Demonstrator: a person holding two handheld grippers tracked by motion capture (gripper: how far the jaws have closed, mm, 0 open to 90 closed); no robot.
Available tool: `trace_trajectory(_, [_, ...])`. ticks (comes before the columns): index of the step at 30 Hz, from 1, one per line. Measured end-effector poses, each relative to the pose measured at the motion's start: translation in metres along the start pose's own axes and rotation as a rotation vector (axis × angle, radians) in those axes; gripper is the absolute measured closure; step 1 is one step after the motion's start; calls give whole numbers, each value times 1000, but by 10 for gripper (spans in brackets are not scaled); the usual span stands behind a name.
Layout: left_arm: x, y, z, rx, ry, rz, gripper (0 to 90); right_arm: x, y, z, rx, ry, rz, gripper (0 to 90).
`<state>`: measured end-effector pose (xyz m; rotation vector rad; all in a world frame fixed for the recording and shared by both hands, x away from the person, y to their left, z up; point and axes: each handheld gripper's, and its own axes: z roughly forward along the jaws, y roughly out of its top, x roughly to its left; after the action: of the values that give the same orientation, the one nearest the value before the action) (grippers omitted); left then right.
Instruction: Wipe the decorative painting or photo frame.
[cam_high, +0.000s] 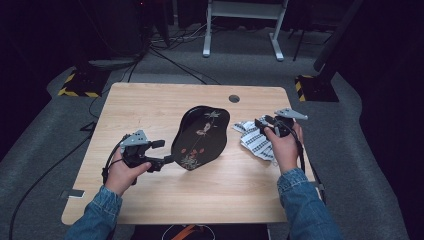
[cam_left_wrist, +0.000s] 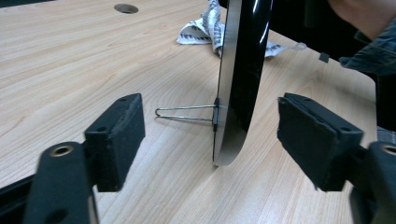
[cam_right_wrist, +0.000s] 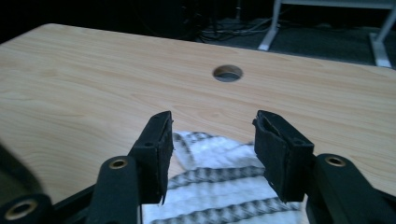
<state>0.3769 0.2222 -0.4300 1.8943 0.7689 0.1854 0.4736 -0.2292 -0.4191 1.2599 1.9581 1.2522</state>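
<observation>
Black lacquered tray (cam_high: 201, 137) is seen in the high view propped upright at mid-table, with the left gripper (cam_high: 162, 153) at its lower edge and the right gripper (cam_high: 264, 124) over the striped cloth (cam_high: 254, 141).

From the left gripper view, the jaws are spread wide on either side of the tray's rim, clear of it; a wire stand (cam_left_wrist: 187, 113) is seen bracing the tray (cam_left_wrist: 243, 79).

From the right gripper view, the jaws stand apart and empty above the cloth (cam_right_wrist: 224, 186). Standing the tray is judged done, with withdrawal left.

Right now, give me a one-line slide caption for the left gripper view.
Open left gripper straddling the edge of an upright black tray propped by a wire clip on the wooden table.
</observation>
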Motion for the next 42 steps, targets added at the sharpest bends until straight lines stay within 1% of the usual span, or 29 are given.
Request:
trace_trajectory(1, [-1, 0, 0, -2, 4, -1, 229, 0, 0, 0, 0, 0, 0, 474])
trace_trajectory(2, [-2, 1, 0, -3, 7, -3, 229, 4, 1, -3, -6, 19, -5, 473])
trace_trajectory(5, [-5, 1, 0, -2, 18, 3, 223, 20, 5, -9, -10, 88, -33, 466])
trace_trajectory(6, [-7, 1, 0, 1, 19, -5, 223, 26, 6, -11, -13, 116, -43, 465])
trace_trajectory(7, [-8, 1, -1, 3, 27, 7, 225, 33, 7, -14, -16, 143, -48, 464])
trace_trajectory(8, [-9, 2, -1, 3, 35, 4, 231, 38, 8, -15, -20, 171, -51, 459])
trace_trajectory(10, [-11, 1, 0, 28, 46, -4, 256, 48, 10, -16, -20, 226, -65, 457])
trace_trajectory(11, [-11, 1, 0, 28, 46, -4, 267, 48, 10, -16, -20, 226, -65, 457])
trace_trajectory(12, [-13, 1, 3, 41, 50, 13, 273, 56, 10, -14, -5, 276, -99, 449])
trace_trajectory(13, [-13, 1, 3, 41, 50, 13, 280, 59, 10, -12, 7, 300, -115, 448])
trace_trajectory(14, [-14, 0, 5, 41, 50, 12, 280, 59, 10, -12, 7, 300, -115, 448])
trace_trajectory(16, [-16, 0, 7, 40, 57, -6, 289, 64, 8, -8, 28, 320, -139, 448])
trace_trajectory(17, [-16, 0, 7, 40, 57, -6, 295, 66, 7, -6, 29, 333, -137, 449])
trace_trajectory(18, [-16, 0, 8, 38, 62, -10, 295, 66, 7, -6, 29, 333, -137, 449])
trace_trajectory(19, [-15, 0, 8, 43, 76, -10, 306, 67, 6, -4, 30, 339, -135, 448])
trace_trajectory(20, [-15, 0, 8, 46, 86, -20, 314, 69, 6, -3, 34, 343, -137, 448])
trace_trajectory(21, [-15, -1, 9, 56, 101, -21, 328, 72, 6, 0, 41, 360, -141, 444])
trace_trajectory(23, [-15, -2, 10, 57, 105, -22, 338, 74, 5, 4, 50, 372, -143, 441])
trace_trajectory(25, [-15, -2, 11, 55, 103, -26, 344, 76, 5, 5, 55, 375, -147, 441])
trace_trajectory(26, [-15, -2, 12, 54, 104, -25, 350, 78, 5, 9, 56, 390, -142, 437])
trace_trajectory(29, [-18, -2, 15, 59, 89, -28, 357, 80, 5, 12, 64, 396, -147, 437])
trace_trajectory(30, [-18, -3, 16, 66, 86, -18, 359, 80, 5, 15, 69, 399, -152, 437])
trace_trajectory(31, [-18, -3, 17, 74, 86, -4, 370, 81, 5, 17, 73, 400, -146, 436])
trace_trajectory(32, [-18, -3, 18, 76, 83, -6, 381, 81, 5, 18, 80, 405, -142, 436])
trace_trajectory(33, [-19, -3, 19, 73, 79, -10, 391, 82, 5, 19, 74, 409, -144, 436])
trace_trajectory(36, [-20, -3, 20, 74, 59, -22, 457, 84, 6, 22, 69, 424, -156, 429])
trace_trajectory(38, [-20, -3, 20, 73, 55, -14, 482, 85, 6, 23, 66, 434, -157, 416])
trace_trajectory(40, [-20, -3, 21, 67, 52, -15, 517, 86, 7, 25, 62, 445, -157, 407])
trace_trajectory(42, [-21, -3, 20, 55, 52, -17, 588, 87, 7, 26, 61, 463, -162, 403])
